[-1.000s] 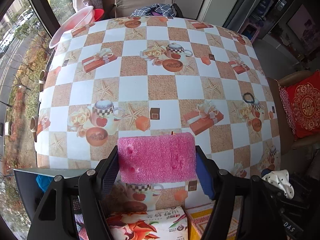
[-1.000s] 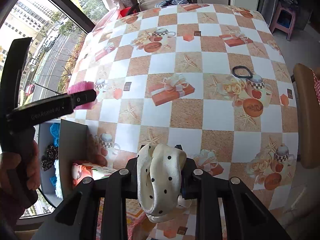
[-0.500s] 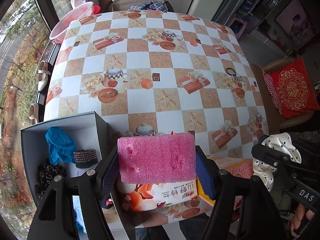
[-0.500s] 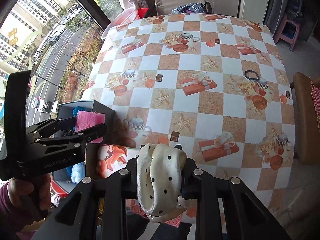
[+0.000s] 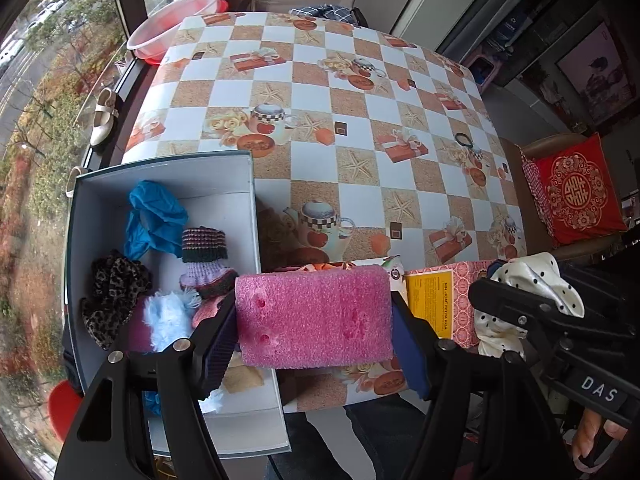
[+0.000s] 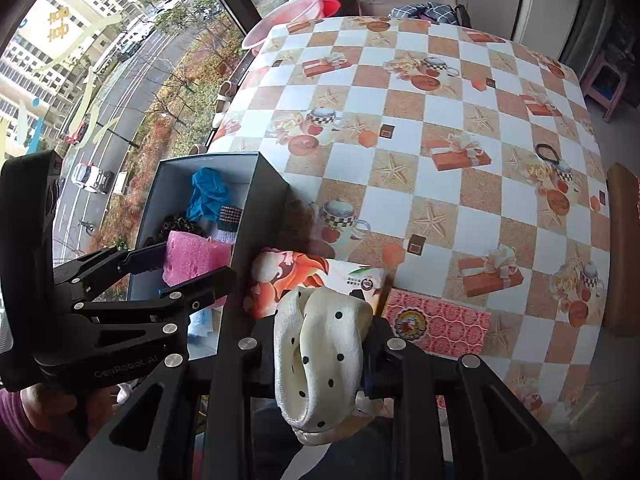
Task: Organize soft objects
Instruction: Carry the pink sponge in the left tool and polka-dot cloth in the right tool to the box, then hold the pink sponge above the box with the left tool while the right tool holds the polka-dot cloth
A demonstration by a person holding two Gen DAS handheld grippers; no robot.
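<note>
My left gripper is shut on a pink sponge block, held above the near right wall of an open grey box. The box holds several soft things: a blue cloth, a striped knit piece, a leopard-print scrunchie and a pale blue fluffy item. My right gripper is shut on a cream polka-dot scrunchie, hanging over the table's near edge to the right of the box. The same scrunchie and the pink sponge show in each other's views.
The checked tablecloth carries a floral carton, a pink patterned carton and a black hair tie far right. A pink basin sits at the far left corner. A chair with a red cushion stands right.
Both grippers have drawn back toward the table's near edge with their loads. The grey box has come into view under my left gripper, and the table has receded in both views.
</note>
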